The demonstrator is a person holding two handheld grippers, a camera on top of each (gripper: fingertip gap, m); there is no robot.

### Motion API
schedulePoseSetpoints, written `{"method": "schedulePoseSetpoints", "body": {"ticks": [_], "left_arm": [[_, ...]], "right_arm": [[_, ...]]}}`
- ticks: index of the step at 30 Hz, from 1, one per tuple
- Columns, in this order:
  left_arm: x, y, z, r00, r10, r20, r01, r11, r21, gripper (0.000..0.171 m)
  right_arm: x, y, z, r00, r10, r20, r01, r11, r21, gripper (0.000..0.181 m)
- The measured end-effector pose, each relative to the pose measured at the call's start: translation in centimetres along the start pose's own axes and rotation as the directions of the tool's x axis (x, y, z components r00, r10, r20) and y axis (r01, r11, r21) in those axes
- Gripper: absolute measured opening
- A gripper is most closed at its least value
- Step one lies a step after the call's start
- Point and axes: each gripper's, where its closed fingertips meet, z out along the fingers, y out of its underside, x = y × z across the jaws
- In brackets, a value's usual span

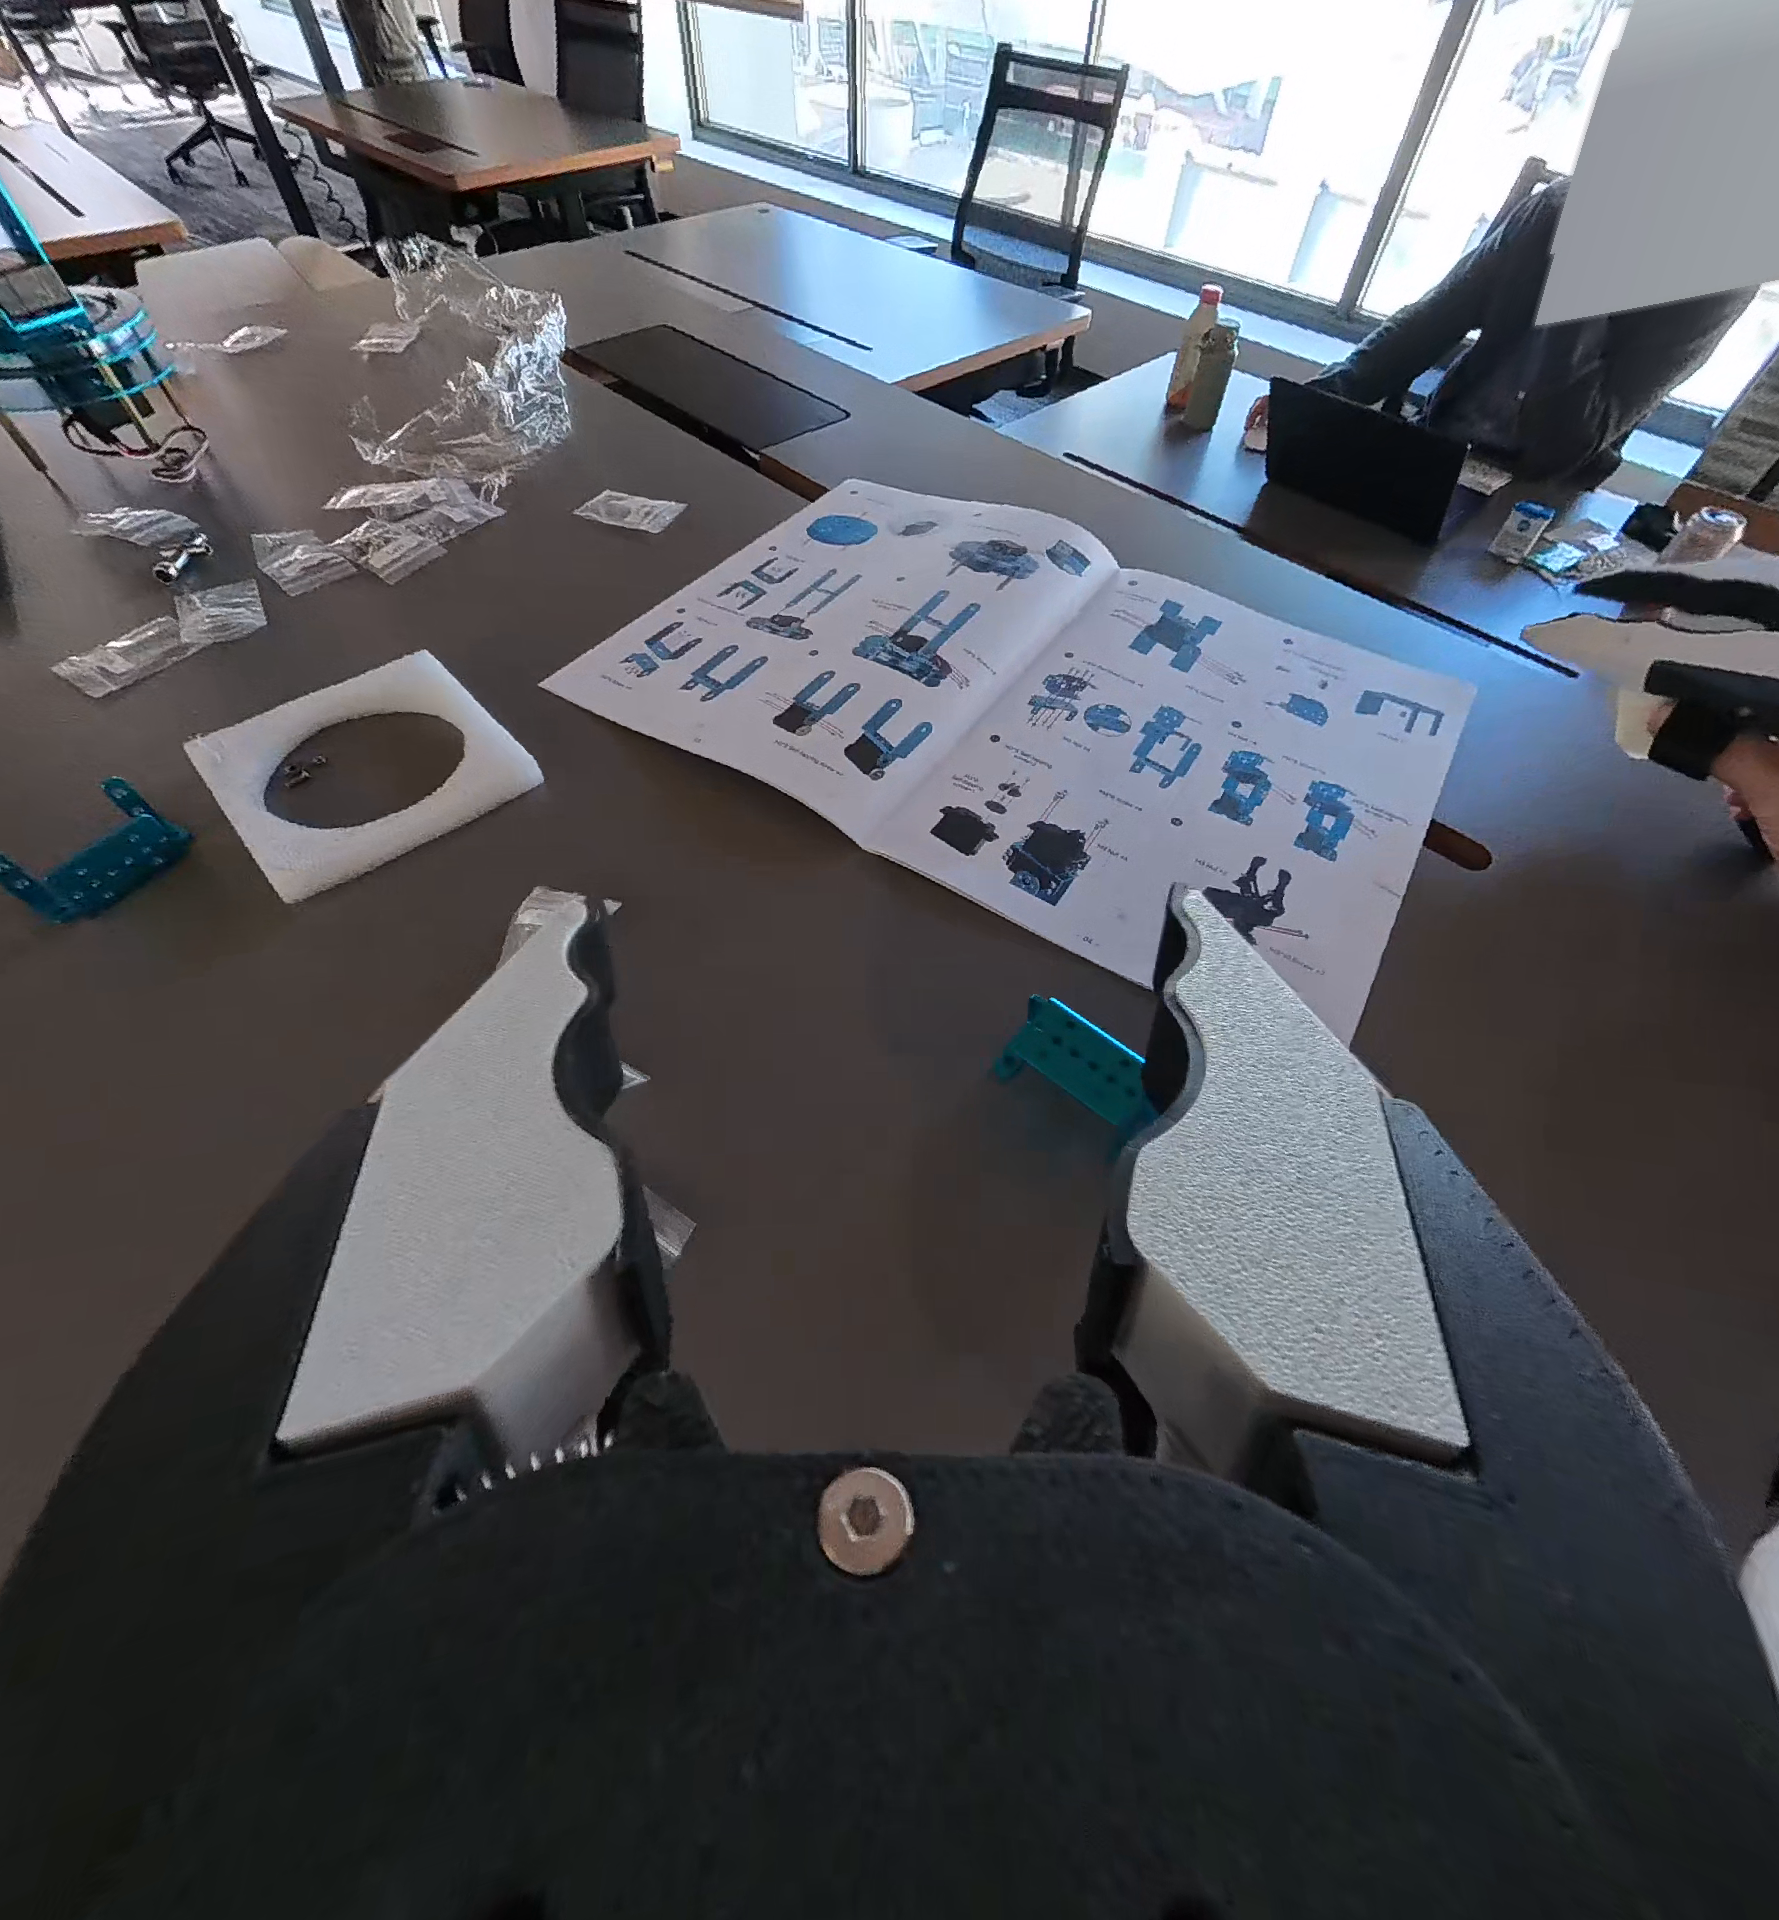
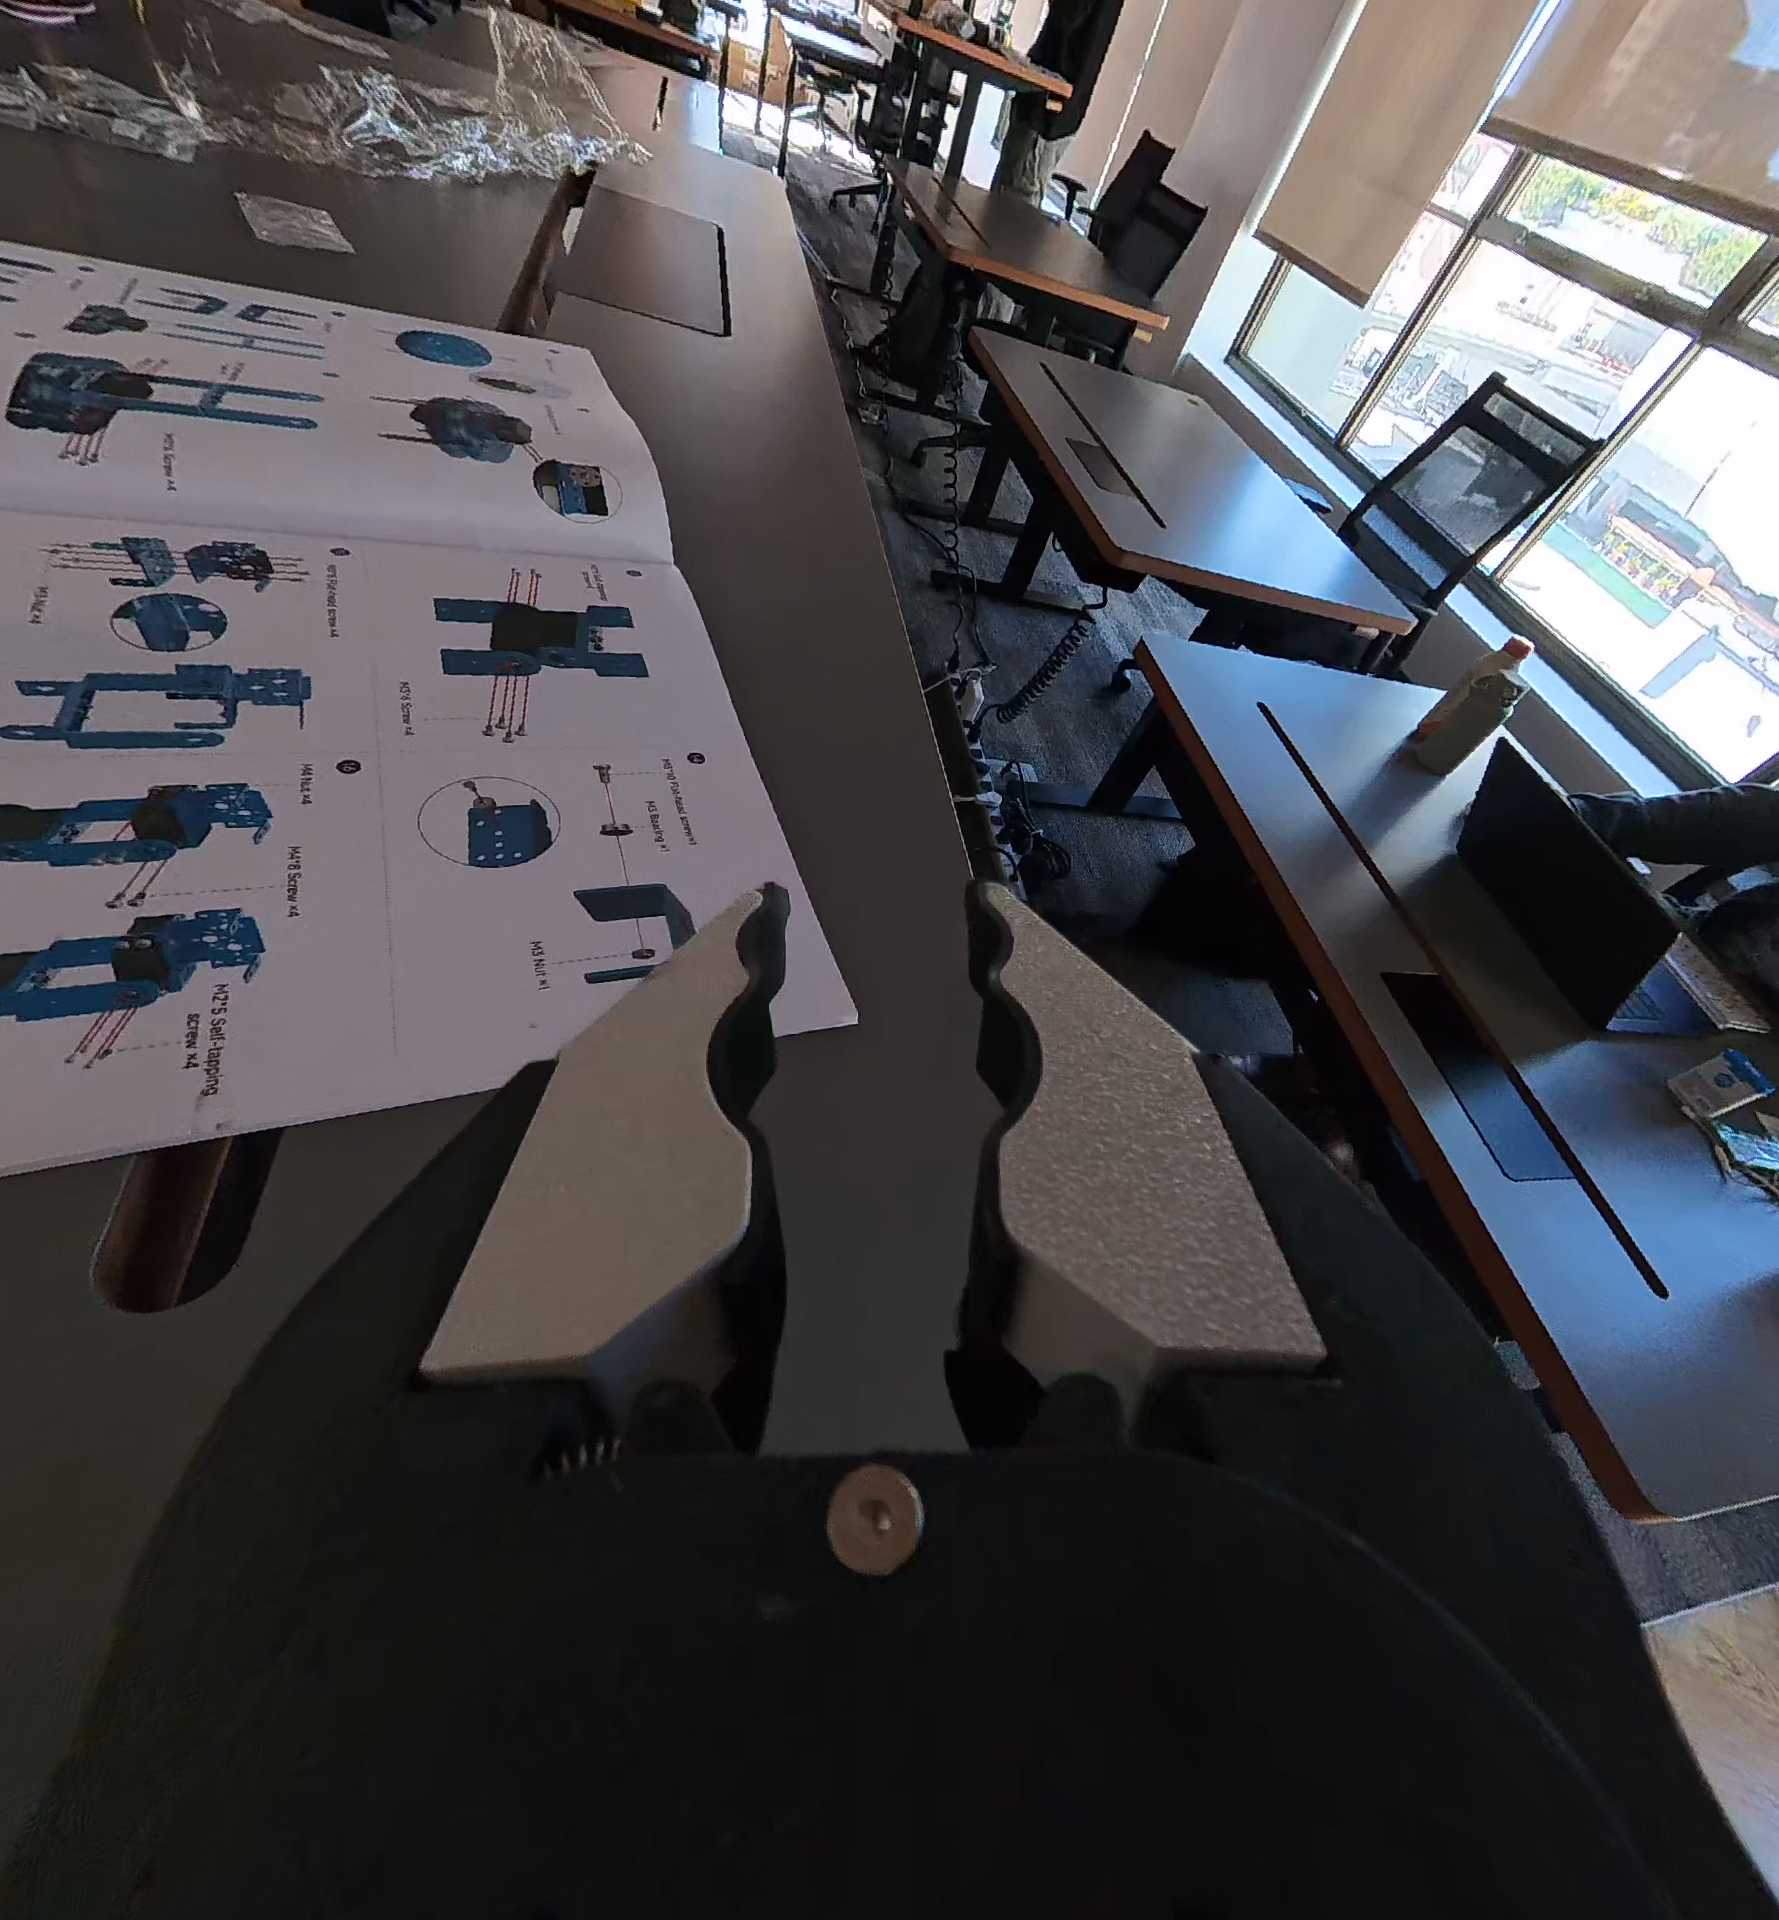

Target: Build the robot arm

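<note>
My left gripper (image 1: 885,925) is wide open and empty above the dark table (image 1: 812,1195). A small teal metal bracket (image 1: 1077,1060) lies on the table just inside its right finger (image 1: 1249,1060). A small clear plastic bag (image 1: 542,914) lies under its left finger. An open instruction booklet (image 1: 1020,717) lies just ahead. My right gripper (image 2: 874,904) is open with a narrower gap and empty, hovering over the table edge beside the booklet (image 2: 293,665). It also shows at the right edge of the left wrist view (image 1: 1695,665).
A second teal bracket (image 1: 85,862), a white foam square with a round hole (image 1: 365,769), several small parts bags (image 1: 220,592), crumpled plastic wrap (image 1: 469,364) and a blue assembled structure (image 1: 23,312) lie left. A person sits at a laptop (image 1: 1363,468) beyond. The tips of one gripper are about 45 centimeters away from the tips of the other. My left gripper is the nearer one to the small teal metal bracket (image 1: 1077,1060): about 12 centimeters, against 30 centimeters.
</note>
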Motion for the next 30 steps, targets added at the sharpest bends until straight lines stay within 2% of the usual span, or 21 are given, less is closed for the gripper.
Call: {"method": "schedulePoseSetpoints", "body": {"ticks": [4,9,14,17,20,23,25,28,30], "left_arm": [[-0.5,-0.1,-1.4,1.0,-0.023,0.012,0.023,1.0,0.0,0.099],[-2.4,0.2,-5.2,0.999,-0.008,0.047,0.006,0.999,0.037,0.091],[-5.4,1.7,-10.9,0.998,-0.06,0.025,0.057,0.993,0.108,0.087],[-8.2,3.4,-15.8,0.997,-0.069,0.018,0.065,0.987,0.147,0.085],[-12.0,5.9,-21.9,0.995,-0.098,0.003,0.096,0.98,0.173,0.083],[-16.1,9.0,-28.9,0.992,-0.121,-0.04,0.126,0.974,0.19,0.084],[-19.6,10.8,-34.0,0.996,-0.088,-0.017,0.09,0.972,0.217,0.078],[-24.9,12.7,-41.2,0.995,-0.087,0.042,0.075,0.97,0.229,0.078],[-28.1,13.6,-45.4,0.99,-0.109,0.09,0.084,0.965,0.249,0.079]], "right_arm": [[0.6,-0.1,0.0,0.999,0.037,-0.009,-0.036,0.999,0.013,0.034],[1.2,-0.4,-0.2,0.999,0.025,-0.046,-0.023,0.999,0.038,0.034],[0.7,-1.2,-0.9,0.988,-0.105,-0.113,0.113,0.991,0.071,0.034],[-1.3,-2.5,-4.3,0.976,-0.136,-0.172,0.147,0.988,0.053,0.033],[-7.4,-5.5,-9.1,0.98,-0.092,-0.174,0.109,0.99,0.088,0.033],[-16.6,-9.3,-12.8,0.991,-0.046,-0.123,0.06,0.991,0.117,0.035],[-23.2,-12.4,-14.6,0.995,-0.007,-0.099,0.025,0.984,0.178,0.034],[-33.4,-18.1,-14.8,1.0,-0.008,0.018,0.003,0.96,0.281,0.033],[-39.0,-20.5,-13.8,0.995,-0.065,0.078,0.046,0.972,0.231,0.033]]}}
